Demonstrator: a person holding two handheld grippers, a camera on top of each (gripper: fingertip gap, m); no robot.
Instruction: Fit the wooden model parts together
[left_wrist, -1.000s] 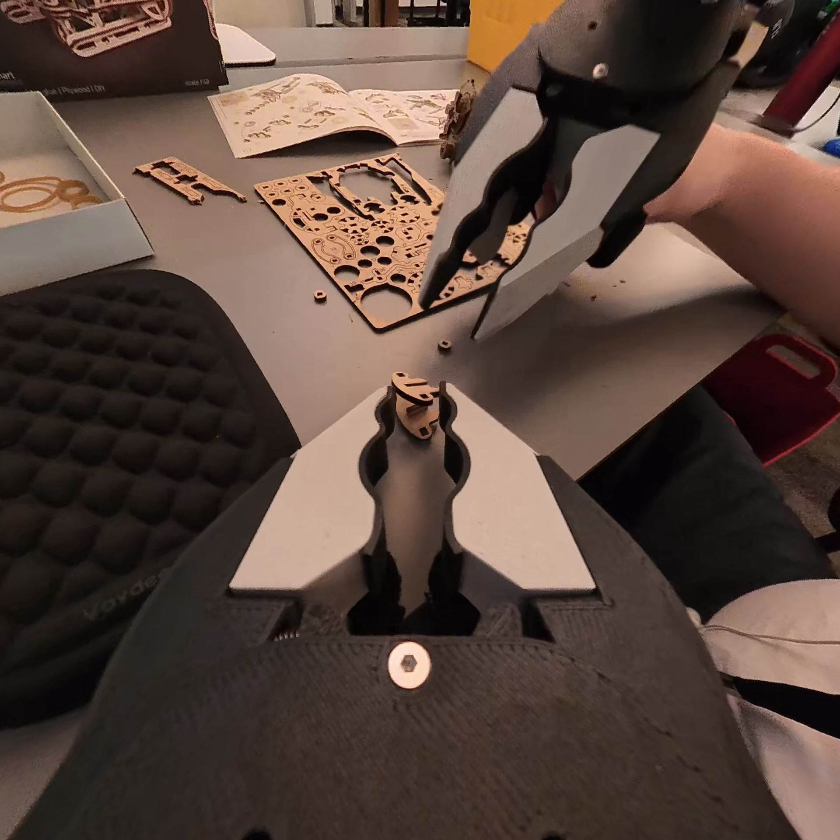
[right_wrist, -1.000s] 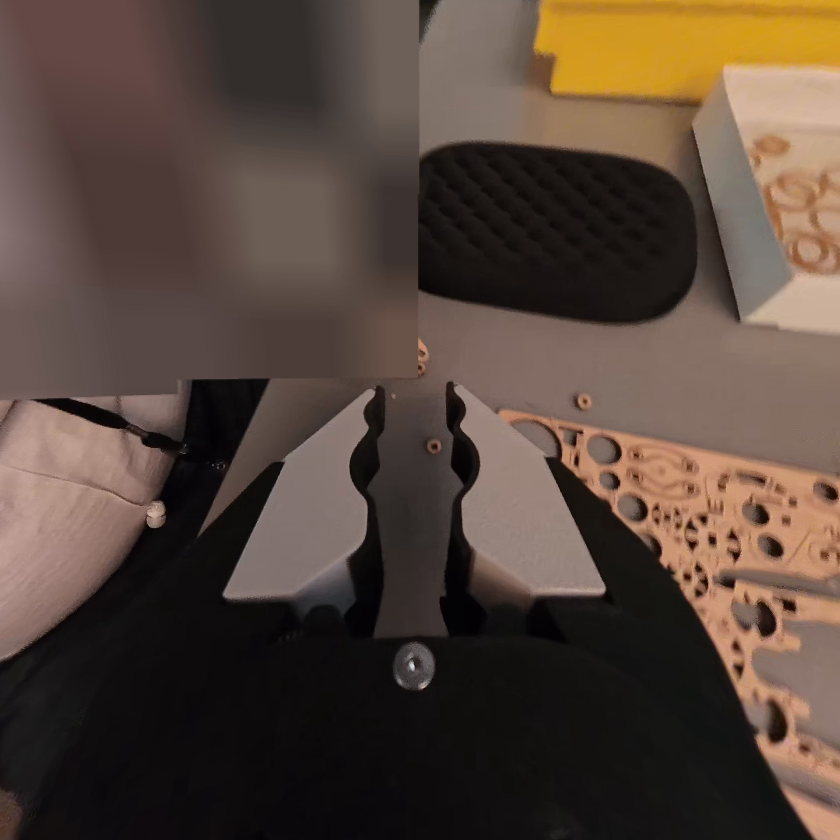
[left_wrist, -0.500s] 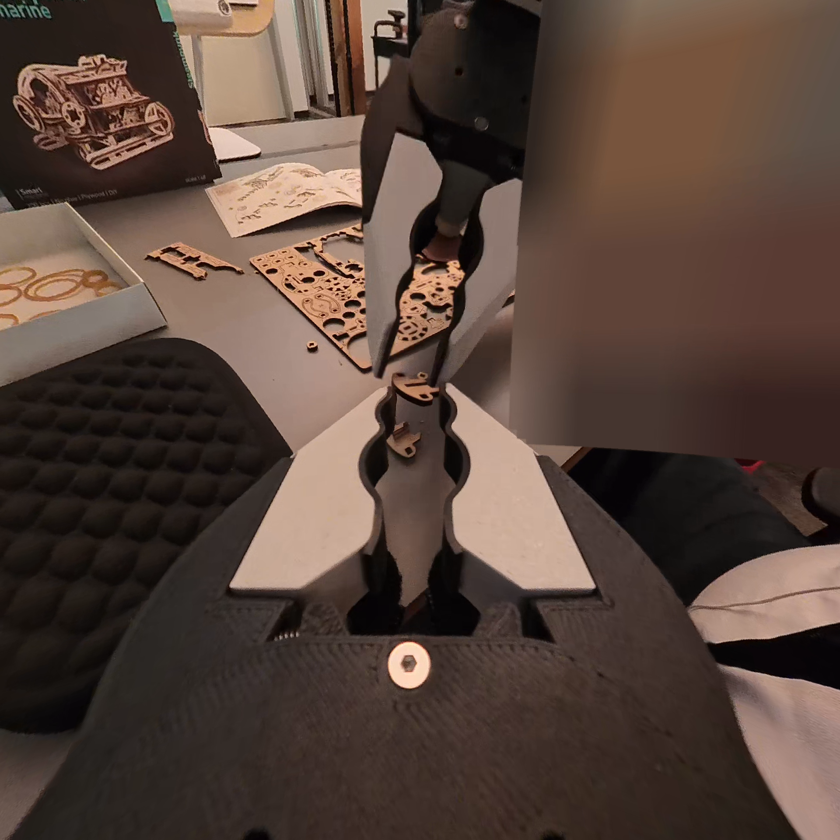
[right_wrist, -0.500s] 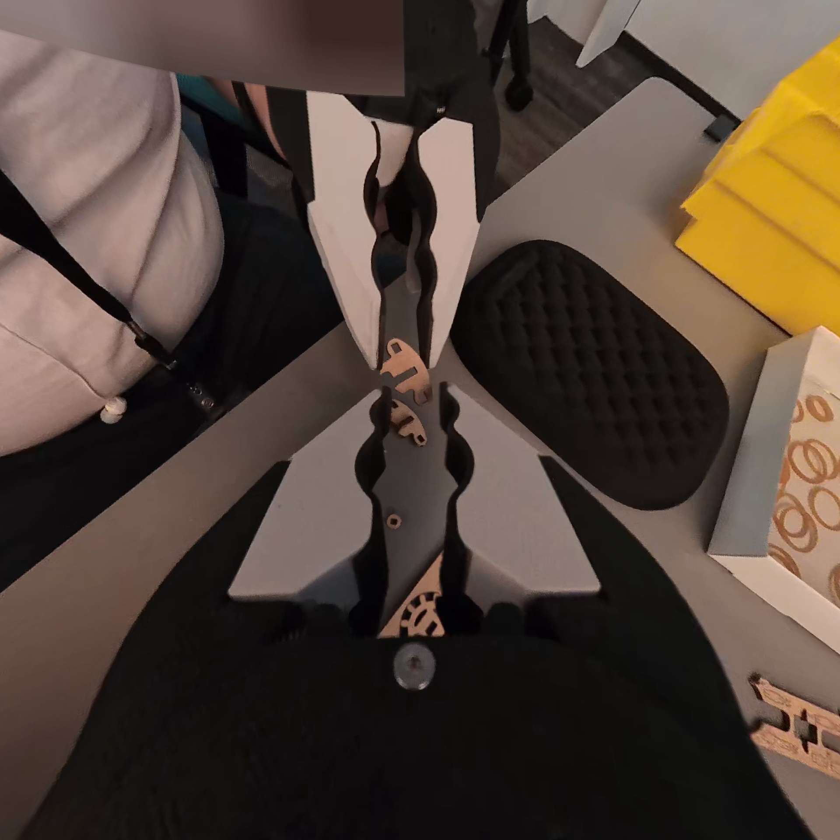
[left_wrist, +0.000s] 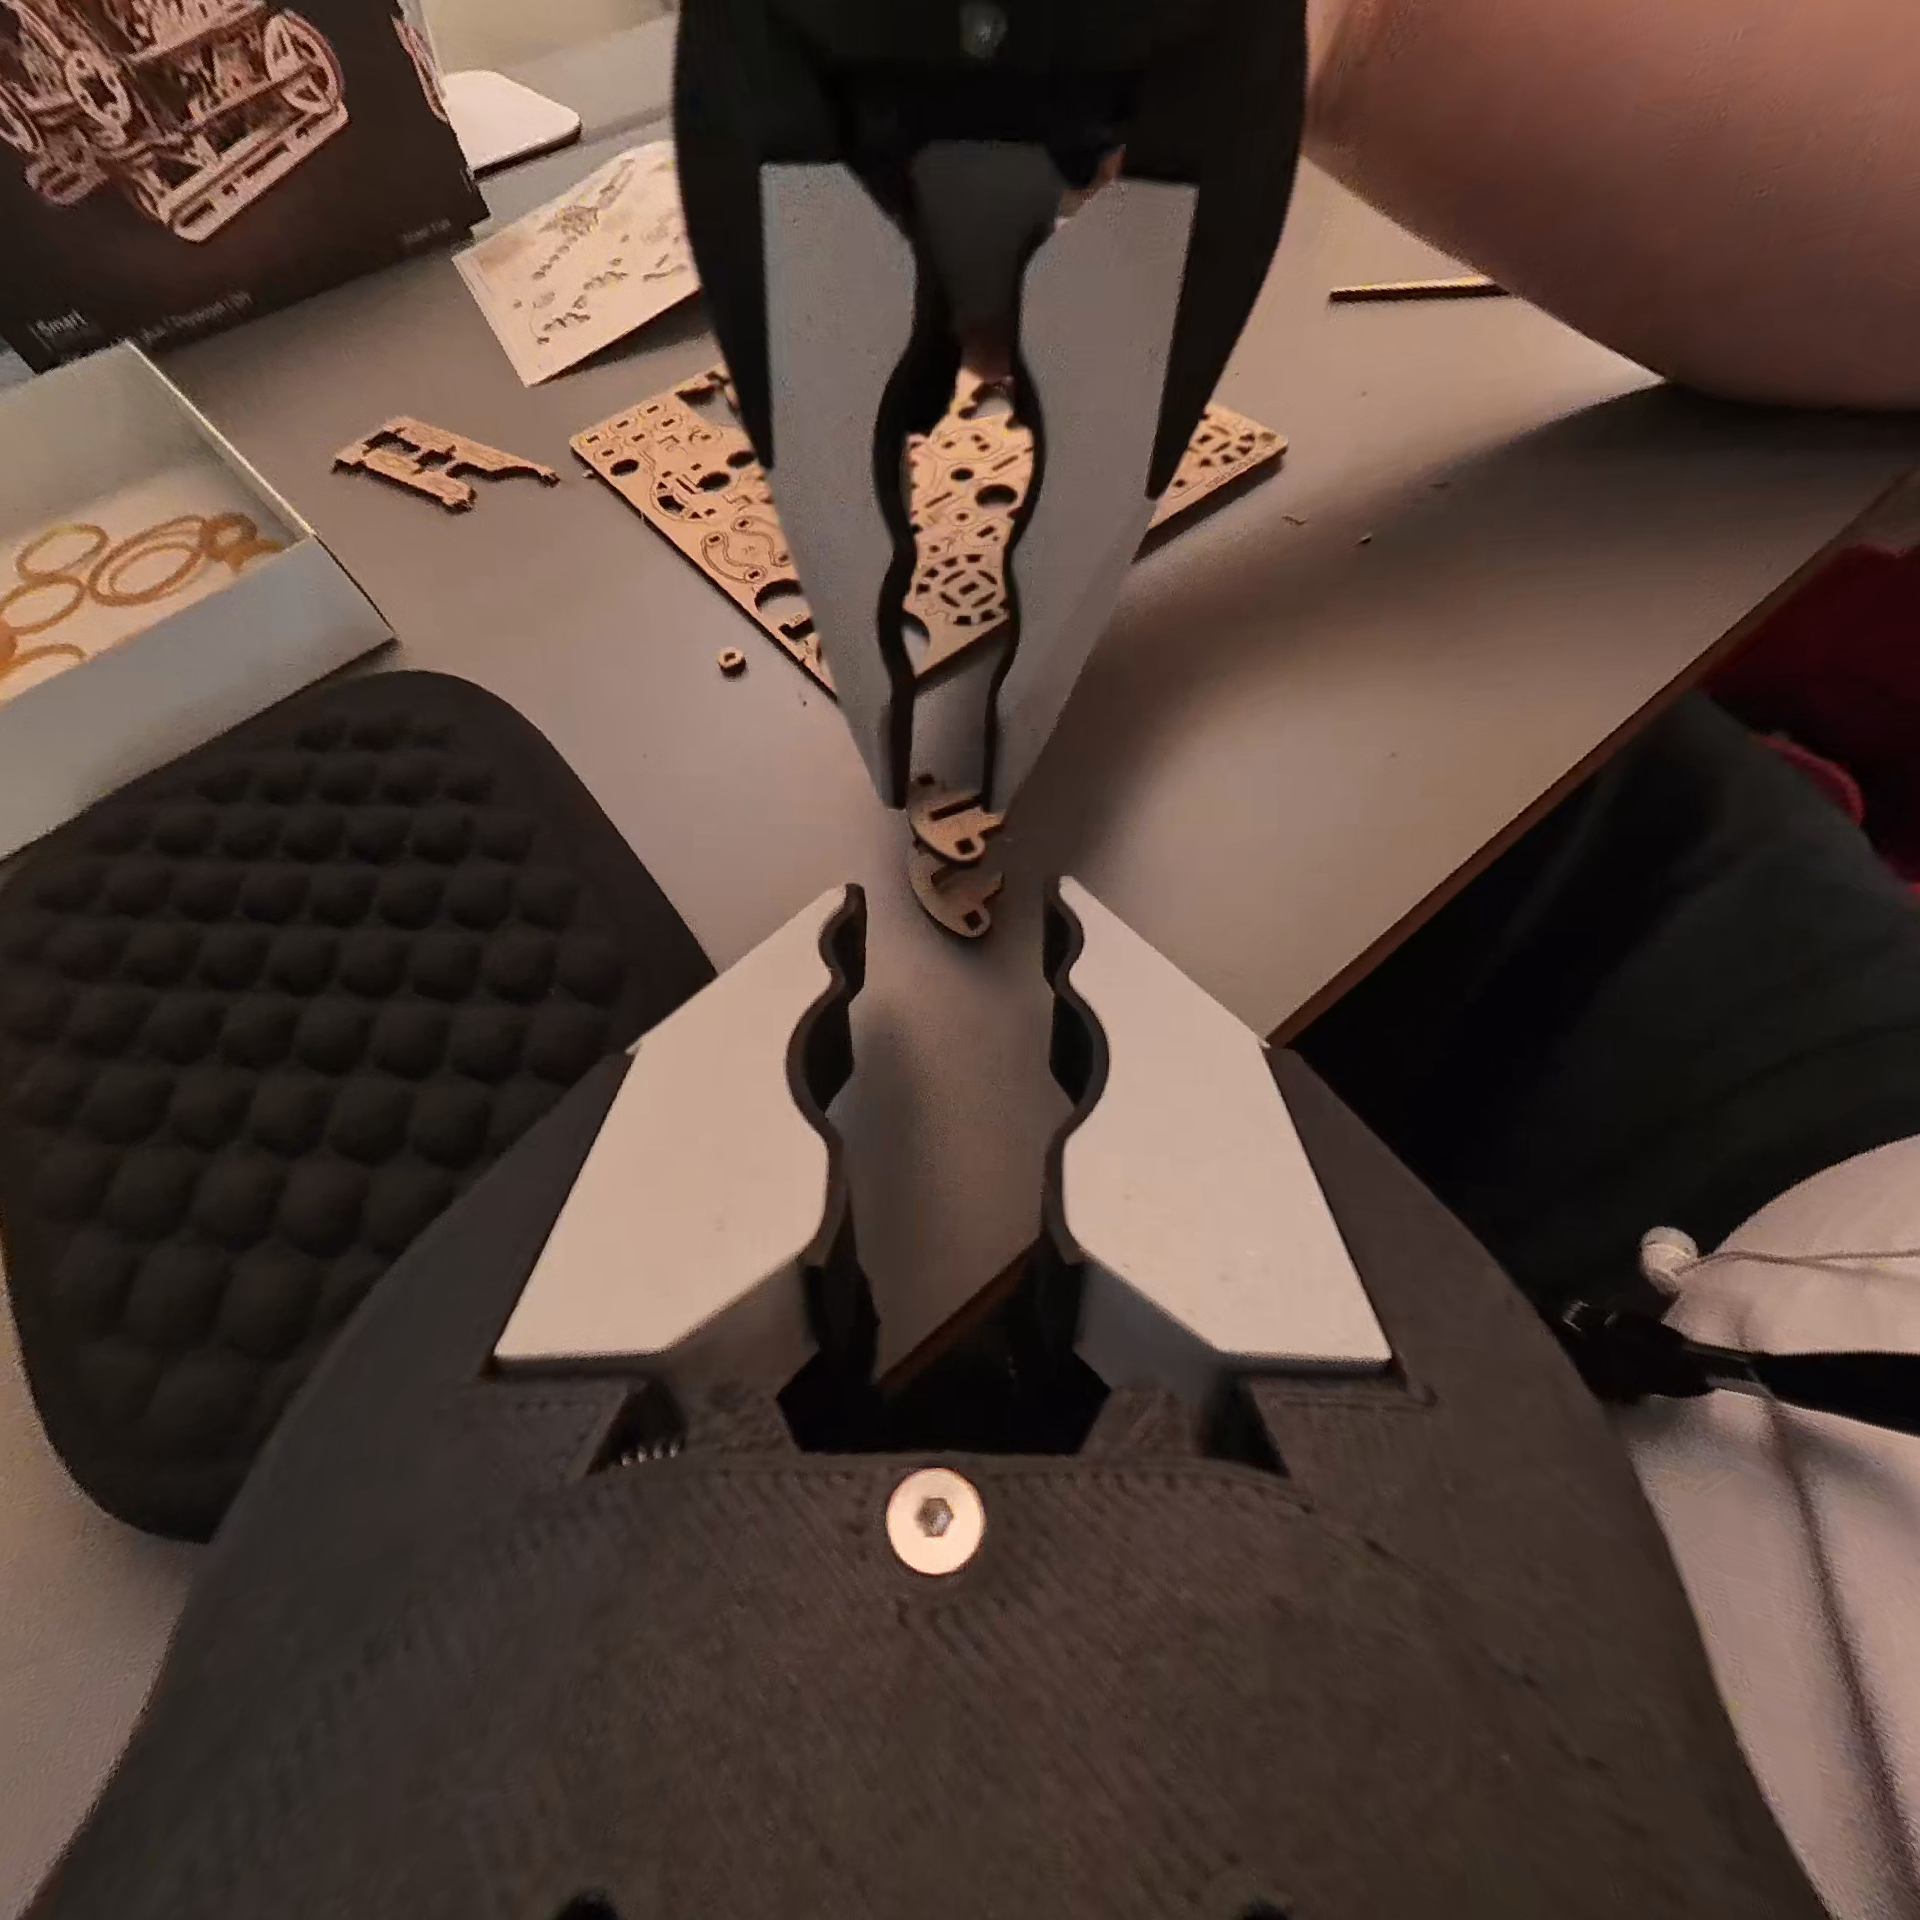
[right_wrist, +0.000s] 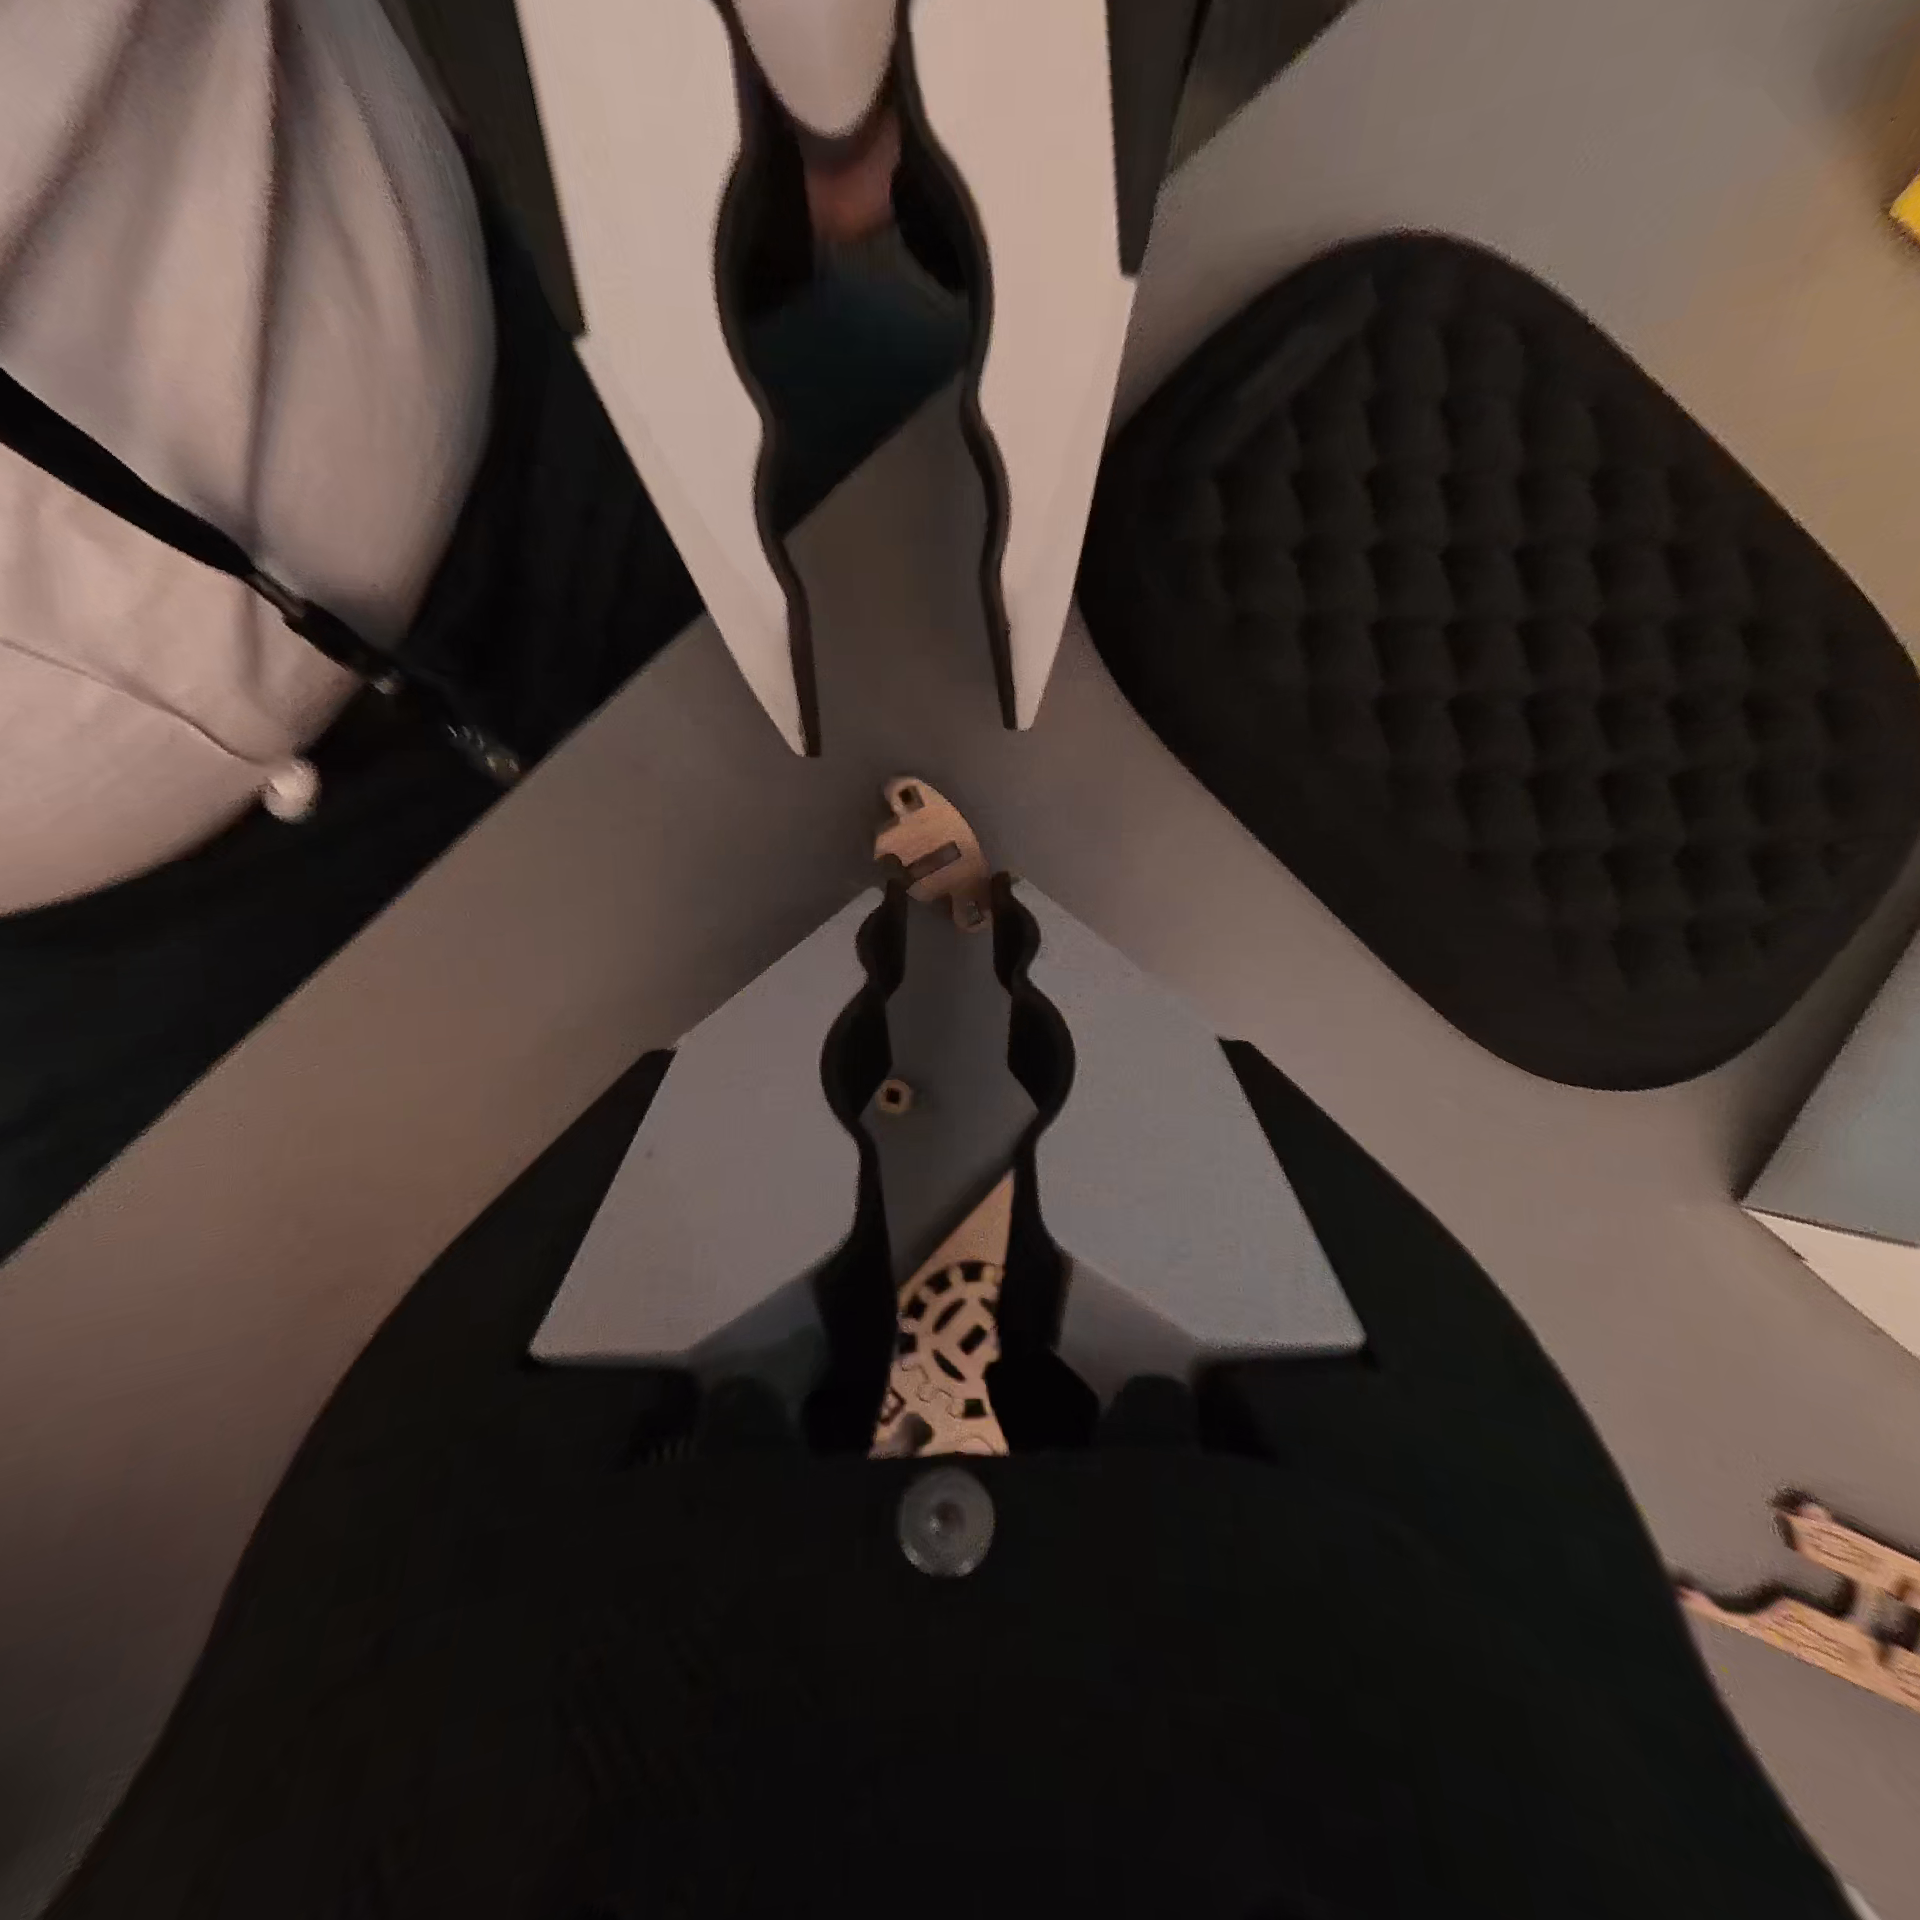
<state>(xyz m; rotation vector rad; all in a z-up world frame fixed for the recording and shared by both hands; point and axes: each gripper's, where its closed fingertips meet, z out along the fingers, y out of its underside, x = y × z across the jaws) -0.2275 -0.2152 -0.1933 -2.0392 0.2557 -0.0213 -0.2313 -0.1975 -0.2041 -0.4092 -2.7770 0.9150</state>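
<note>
I am watching the small wooden piece (left_wrist: 953, 871) sitting in the gap between my two tools, which are pointing tip to tip above the grey surface (left_wrist: 1299, 748). My right tool (right_wrist: 943, 883) is pinching the piece at its very tips: in the right wrist view the piece is sticking out past the narrow jaws toward the left tool, its long axis lying slightly crosswise to the fingers. My left tool (left_wrist: 951, 902) is standing spread, gripping nothing, and the piece is hanging just ahead of its tips and a little right of centre. From the left view it is looking like two thin curved layers stacked one on the other; I am judging these to be two parts partly mated, though I cannot tell how deep the joint is going. The right tool is the nearer one, since it is already touching the piece. The parts sheet (left_wrist: 966, 582) is lying well beyond, and the black textured pad (left_wrist: 312, 987) is off to the left tool's side
</note>
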